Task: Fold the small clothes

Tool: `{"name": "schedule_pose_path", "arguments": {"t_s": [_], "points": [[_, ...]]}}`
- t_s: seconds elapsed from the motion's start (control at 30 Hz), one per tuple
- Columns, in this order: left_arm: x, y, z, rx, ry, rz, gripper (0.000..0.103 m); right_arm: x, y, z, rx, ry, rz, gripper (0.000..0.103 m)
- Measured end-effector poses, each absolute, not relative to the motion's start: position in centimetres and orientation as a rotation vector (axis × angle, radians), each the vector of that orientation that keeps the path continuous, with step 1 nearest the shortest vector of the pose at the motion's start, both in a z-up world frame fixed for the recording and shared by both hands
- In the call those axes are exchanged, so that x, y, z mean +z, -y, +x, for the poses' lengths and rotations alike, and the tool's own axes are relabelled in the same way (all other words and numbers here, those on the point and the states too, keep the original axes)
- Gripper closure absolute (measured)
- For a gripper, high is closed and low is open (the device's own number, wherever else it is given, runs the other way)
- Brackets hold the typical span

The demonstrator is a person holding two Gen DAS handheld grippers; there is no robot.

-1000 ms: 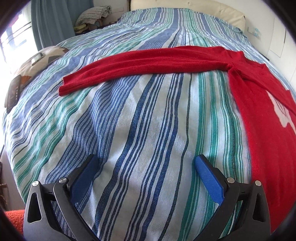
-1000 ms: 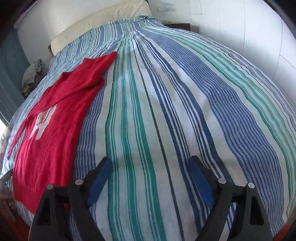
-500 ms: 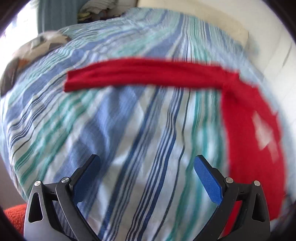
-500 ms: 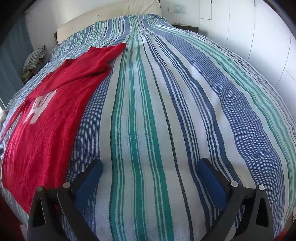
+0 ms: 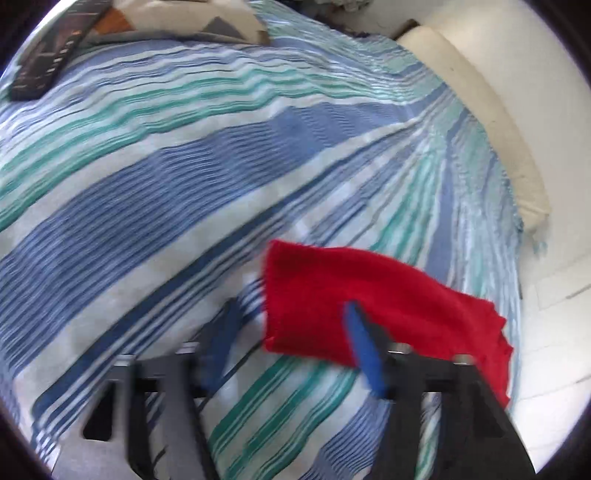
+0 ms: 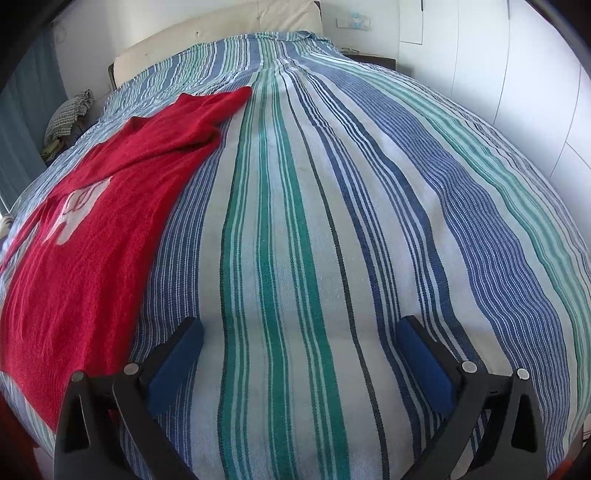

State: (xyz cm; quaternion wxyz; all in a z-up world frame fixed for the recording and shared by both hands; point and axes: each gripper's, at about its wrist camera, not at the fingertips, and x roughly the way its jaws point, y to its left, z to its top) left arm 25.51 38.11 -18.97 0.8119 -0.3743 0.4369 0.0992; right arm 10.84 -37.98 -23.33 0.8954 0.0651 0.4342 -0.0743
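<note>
A red sweater [image 6: 92, 236] with a white motif lies flat on the striped bedspread [image 6: 332, 221], left of my right gripper [image 6: 299, 323]. That gripper stands open over bare stripes with nothing between its fingers. In the blurred, tilted left wrist view, the cuff end of the red sleeve [image 5: 351, 291] lies on the bedspread [image 5: 184, 184]. My left gripper [image 5: 291, 306] is at the cuff and its jaws are closing. The cuff's edge sits between the blue fingertips, a gap still shows, and no pad visibly presses on the cloth. The right finger [image 5: 364, 347] overlaps the sleeve.
A patterned pillow [image 5: 192, 22] and a dark flat device [image 5: 44, 62] lie at the far left of the bed. A cream headboard [image 6: 221, 40] stands at the back and white cupboard doors [image 6: 517, 92] on the right. A checked cloth heap [image 6: 66, 114] sits beside the bed.
The left gripper has swung over to the sleeve's cuff end, rolled, and narrowed its jaws. The right gripper's jaws have widened and it has stayed in place.
</note>
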Motion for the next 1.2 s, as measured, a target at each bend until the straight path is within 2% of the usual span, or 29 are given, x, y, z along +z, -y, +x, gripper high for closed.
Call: {"name": "schedule_pose_path", "arguments": {"t_s": [0.03,0.1,0.2,0.27,0.47,0.53,0.6,0.63,0.67,0.7,0.73,0.77,0.9,1.07,1.2], "points": [[-19.2,-37.9,25.8,0.212,-0.947,-0.8,0.094,-23.3,37.9,10.9,-0.156,-0.901,0.133,0.0],[-19.2,-37.8,26.1,0.252,-0.95,-0.792,0.1,-23.4,37.9,11.0,-0.158,-0.903,0.133,0.0],[-16.0,-36.2,26.2,0.246,-0.886,-0.748,0.1,-23.3,38.0,11.0,-0.156,-0.903,0.136,0.0],[-11.6,-32.7,27.1,0.182,-0.837,-0.623,0.1,-23.3,38.0,11.0,-0.153,-0.902,0.137,0.0],[3.3,-16.4,30.5,-0.18,-0.646,-0.385,0.1,-23.3,38.0,11.0,-0.153,-0.906,0.134,0.0],[6.4,-9.4,31.4,-0.302,-0.605,-0.338,0.1,-23.3,38.0,11.0,-0.153,-0.905,0.133,0.0],[7.3,-3.7,32.2,-0.388,-0.611,-0.311,0.097,-23.3,38.0,11.0,-0.153,-0.904,0.132,0.0],[6.8,-0.4,32.5,-0.421,-0.638,-0.285,0.094,-23.3,38.0,11.0,-0.153,-0.904,0.131,0.0],[5.6,2.4,32.6,-0.447,-0.685,-0.259,0.081,-23.3,38.0,11.0,-0.152,-0.904,0.131,0.0],[4.1,4.5,32.6,-0.461,-0.743,-0.238,0.049,-23.3,38.0,11.0,-0.153,-0.904,0.131,0.0],[2.4,5.9,31.9,-0.462,-0.792,-0.22,0.036,-23.3,38.0,11.0,-0.153,-0.904,0.131,0.0],[-0.2,7.4,30.5,-0.466,-0.841,-0.198,0.029,-23.3,38.0,11.0,-0.151,-0.904,0.131,0.0],[-8.5,7.5,23.1,-0.5,-0.985,-0.097,0.029,-23.4,37.9,10.8,-0.147,-0.901,0.13,0.0],[-16.0,0.7,14.1,-0.425,-1.132,0.02,0.029,-23.5,37.8,10.9,-0.152,-0.904,0.118,0.0],[-16.1,-4.8,8.9,-0.389,-1.125,-0.001,0.03,-23.5,37.7,10.9,-0.155,-0.903,0.116,0.0]]}}
